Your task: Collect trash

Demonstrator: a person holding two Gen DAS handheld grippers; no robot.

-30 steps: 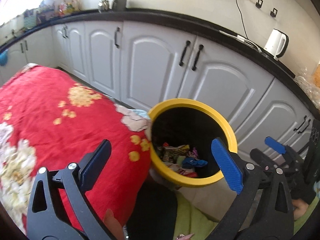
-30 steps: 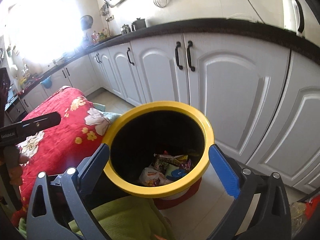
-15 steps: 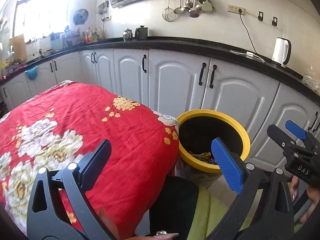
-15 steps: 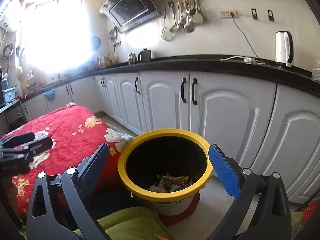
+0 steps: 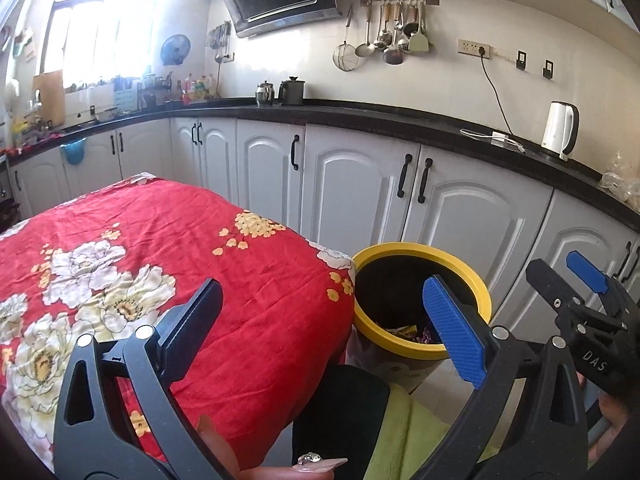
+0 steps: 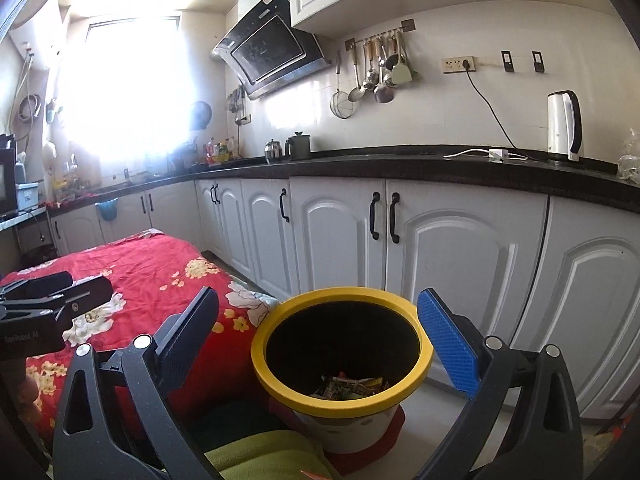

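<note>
The bin (image 6: 342, 354) has a smooth yellow plastic rim; crinkly, shiny wrappers (image 6: 352, 386) lie inside. The cloth (image 5: 168, 264) is red printed fabric, matt and creased. The worktop (image 6: 440, 164) is glossy black stone, the cabinet doors (image 6: 460, 264) smooth satin white. The kettle (image 6: 564, 126) looks like glossy plastic. Ladles (image 5: 390, 36) are polished metal.

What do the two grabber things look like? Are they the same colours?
Yes. Each hand-held gripper is a black plastic frame shaped like a big V, with silver bolts. The left hand-held gripper has one black finger and one with a ridged blue pad. The right hand-held gripper matches it, and white letters, "DAS", are printed on its body.
</note>
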